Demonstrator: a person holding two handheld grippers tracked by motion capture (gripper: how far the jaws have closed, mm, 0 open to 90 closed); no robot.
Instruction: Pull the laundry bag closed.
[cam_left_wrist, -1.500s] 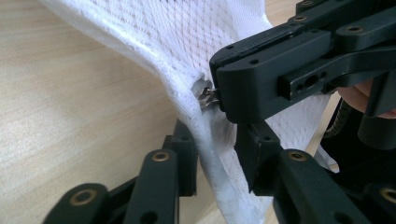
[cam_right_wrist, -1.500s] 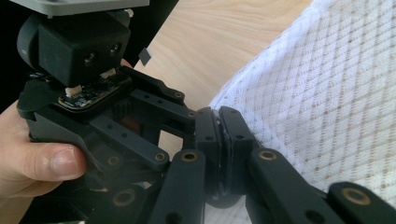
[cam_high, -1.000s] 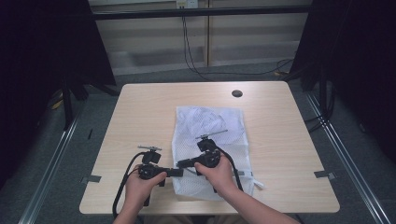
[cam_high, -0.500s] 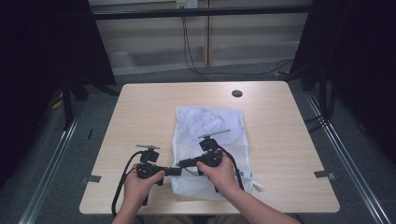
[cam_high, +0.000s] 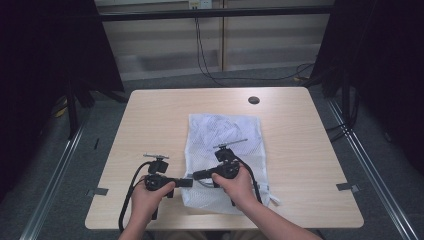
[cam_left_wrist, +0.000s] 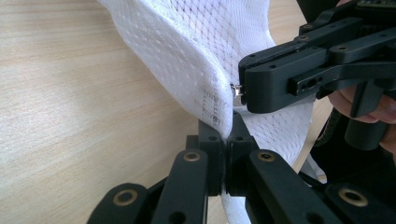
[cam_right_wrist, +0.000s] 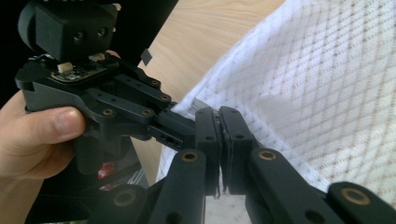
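The left gripper (cam_high: 189, 182) is pinching the near left edge of the white mesh bag (cam_high: 223, 150), its jaws closed on a fold of netting. Just to its right, the right gripper (cam_high: 196, 175) is clamping the same edge, jaws shut on what looks like a small metal zipper pull (cam_left_wrist: 237, 94).

The risk, as I judge it, is lying in that close pairing: if the hands are pulling apart unevenly, the thin mesh could be slipping from the left grip, or the pull could be jamming on bunched netting. A sharp tug could also be dragging the whole bag toward the near edge of the table (cam_high: 150, 115).

The bag is lying flat in the middle of the table, pale, see-through and rumpled, with something light bundled inside toward its far end.
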